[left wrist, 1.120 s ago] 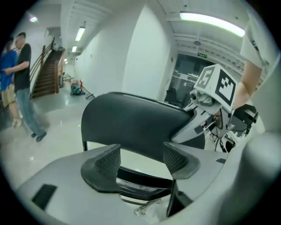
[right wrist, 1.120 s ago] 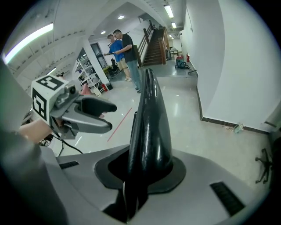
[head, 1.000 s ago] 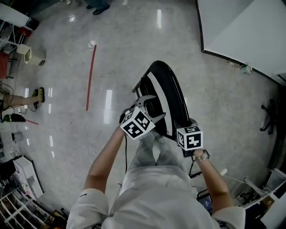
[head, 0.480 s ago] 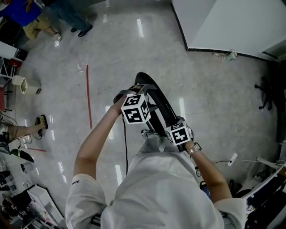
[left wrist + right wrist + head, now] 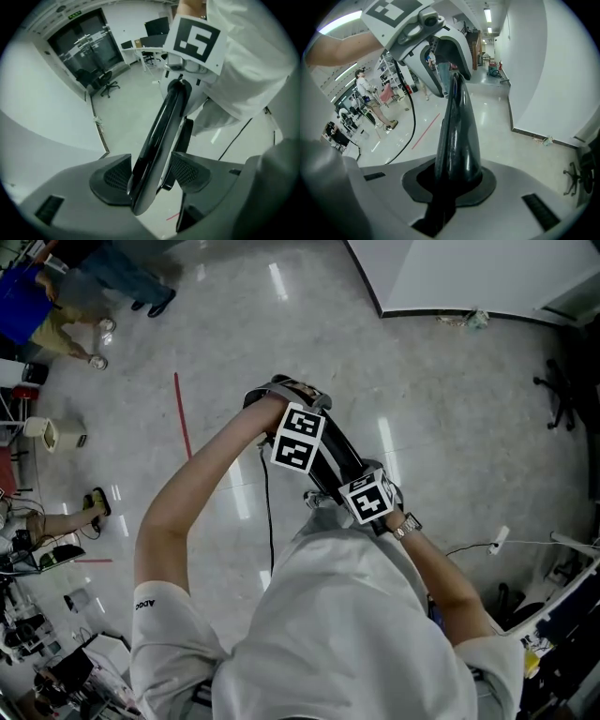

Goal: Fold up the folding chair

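Polished grey floor (image 5: 450,409) spread beneath everything. Nearest the person's body, the right tool (image 5: 450,183) was clamped on the near end of the black folding chair (image 5: 336,448), its jaws having just closed further. The chair was folded flat and seen edge-on, running away from the person between both tools. At its far end the left tool (image 5: 150,176) had just been closing, its pads pressing either side of the rim. Beyond lay a red floor line (image 5: 183,413) and a white wall (image 5: 469,273).
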Available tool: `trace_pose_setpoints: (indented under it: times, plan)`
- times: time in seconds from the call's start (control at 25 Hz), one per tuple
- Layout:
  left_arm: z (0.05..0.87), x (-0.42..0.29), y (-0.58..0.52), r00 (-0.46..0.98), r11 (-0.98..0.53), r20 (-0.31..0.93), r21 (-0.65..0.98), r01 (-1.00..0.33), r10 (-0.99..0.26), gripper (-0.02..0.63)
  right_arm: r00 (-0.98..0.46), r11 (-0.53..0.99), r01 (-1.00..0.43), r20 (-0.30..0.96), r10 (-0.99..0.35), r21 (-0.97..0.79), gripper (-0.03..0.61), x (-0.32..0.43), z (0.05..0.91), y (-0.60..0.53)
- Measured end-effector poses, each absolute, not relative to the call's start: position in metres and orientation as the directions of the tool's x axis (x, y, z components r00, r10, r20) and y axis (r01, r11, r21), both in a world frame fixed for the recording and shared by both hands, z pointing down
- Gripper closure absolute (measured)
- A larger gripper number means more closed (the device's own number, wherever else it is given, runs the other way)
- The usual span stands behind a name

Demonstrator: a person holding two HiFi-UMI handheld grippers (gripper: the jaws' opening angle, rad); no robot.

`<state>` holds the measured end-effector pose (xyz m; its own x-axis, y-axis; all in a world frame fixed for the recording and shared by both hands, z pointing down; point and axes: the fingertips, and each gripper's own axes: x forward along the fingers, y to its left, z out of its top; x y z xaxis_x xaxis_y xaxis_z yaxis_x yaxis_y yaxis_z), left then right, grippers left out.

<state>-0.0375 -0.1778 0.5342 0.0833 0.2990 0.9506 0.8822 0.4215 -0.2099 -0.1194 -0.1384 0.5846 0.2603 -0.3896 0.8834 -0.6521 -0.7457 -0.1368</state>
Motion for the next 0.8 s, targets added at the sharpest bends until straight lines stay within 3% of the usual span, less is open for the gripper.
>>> trace_pose_setpoints:
  times: [0.4,0.6,0.8]
  plan:
    - [0.563,-0.018,-0.152,-0.042,0.580,0.984,-0.068,0.812,0.175,0.404,0.223,-0.742,-0.648,0.887,-0.404,-0.175,0.526,-0.099,0.589,-0.118]
    - [0.568,-0.020,-0.153,-0.146,0.672,0.989,0.105,0.733,0.005,0.444,0.192,-0.706,-0.683,0.887,-0.420,-0.187,0.525,-0.094,0.587,-0.116]
    - [0.589,-0.021,-0.147,-0.138,0.754,0.984,0.178,0.632,-0.117,0.505,0.157,-0.681,-0.696,0.879,-0.451,-0.225,0.525,-0.088,0.589,-0.102]
